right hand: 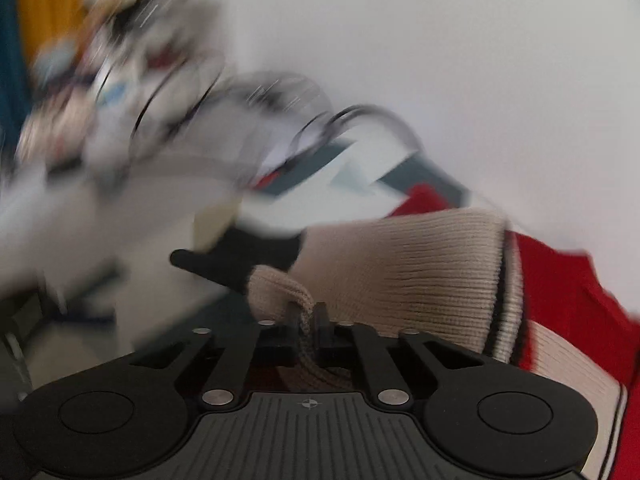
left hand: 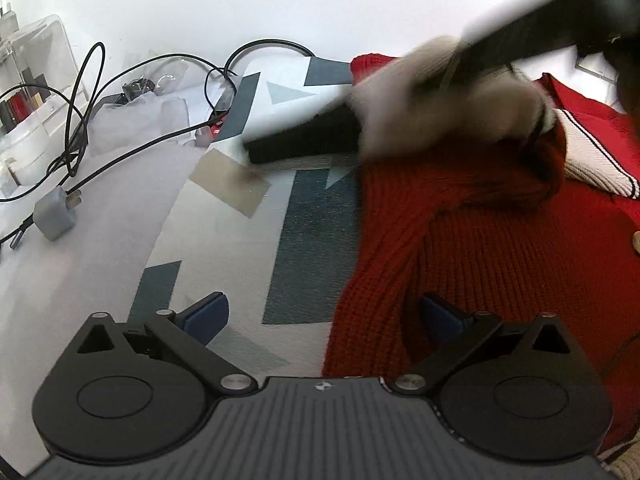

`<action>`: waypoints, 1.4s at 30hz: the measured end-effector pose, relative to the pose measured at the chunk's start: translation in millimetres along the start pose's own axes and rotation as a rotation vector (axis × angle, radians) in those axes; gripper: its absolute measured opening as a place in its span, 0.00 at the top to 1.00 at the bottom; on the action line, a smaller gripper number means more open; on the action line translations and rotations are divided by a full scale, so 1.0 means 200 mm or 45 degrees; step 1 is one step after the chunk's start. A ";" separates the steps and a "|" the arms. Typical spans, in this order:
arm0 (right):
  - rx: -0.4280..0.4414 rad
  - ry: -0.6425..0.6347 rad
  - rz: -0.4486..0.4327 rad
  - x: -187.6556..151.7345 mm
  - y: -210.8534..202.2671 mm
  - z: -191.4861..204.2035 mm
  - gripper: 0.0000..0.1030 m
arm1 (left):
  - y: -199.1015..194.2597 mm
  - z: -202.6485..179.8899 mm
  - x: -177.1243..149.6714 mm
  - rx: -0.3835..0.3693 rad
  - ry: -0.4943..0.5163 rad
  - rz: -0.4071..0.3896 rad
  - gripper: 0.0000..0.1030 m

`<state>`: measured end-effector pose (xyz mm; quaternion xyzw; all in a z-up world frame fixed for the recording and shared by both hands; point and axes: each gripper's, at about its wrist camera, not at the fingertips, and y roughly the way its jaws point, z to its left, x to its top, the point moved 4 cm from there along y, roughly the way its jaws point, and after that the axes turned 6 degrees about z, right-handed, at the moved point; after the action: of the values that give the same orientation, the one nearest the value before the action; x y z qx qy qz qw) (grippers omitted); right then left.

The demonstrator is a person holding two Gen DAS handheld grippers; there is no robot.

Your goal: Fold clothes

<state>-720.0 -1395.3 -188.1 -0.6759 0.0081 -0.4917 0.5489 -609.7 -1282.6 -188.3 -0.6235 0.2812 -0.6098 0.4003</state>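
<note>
Right gripper [right hand: 308,320] is clamped tight on the beige ribbed cuff [right hand: 400,264] of one red knit sweater [left hand: 472,248], with the fabric bunched between its two black fingers. From my left camera that same gripper shows as a blurry dark shape up over the sweater, cuff lifted off the rest. Left gripper [left hand: 324,312] is spread wide with nothing in it, its two blue pads [left hand: 206,314] hanging just above the sweater's left edge. I count one sweater, lying on a white mat with grey-blue geometric blocks [left hand: 248,240]. Off to the left on the grey tabletop [left hand: 80,280] there's one grey plug adapter [left hand: 54,216] and a tangle of black cables [left hand: 80,120]; can't count those. The right view is heavily smeared.
</note>
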 end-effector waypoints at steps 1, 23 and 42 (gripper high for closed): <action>-0.005 0.088 -0.090 0.02 -0.09 -0.06 0.95 | 0.00 0.00 0.00 -0.001 0.001 0.004 0.00; -0.404 1.666 -0.494 -1.18 -0.97 -1.23 0.61 | 0.09 -0.31 0.25 0.052 0.253 -0.086 0.00; -0.340 1.018 -0.556 -0.23 -0.95 -1.05 0.89 | 0.13 -0.41 0.38 0.069 0.453 -0.147 0.00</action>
<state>-986.1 -1448.7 -93.0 -0.4843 0.1396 -0.8119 0.2947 -680.0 -1372.4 -174.2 -0.5101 0.2946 -0.7397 0.3253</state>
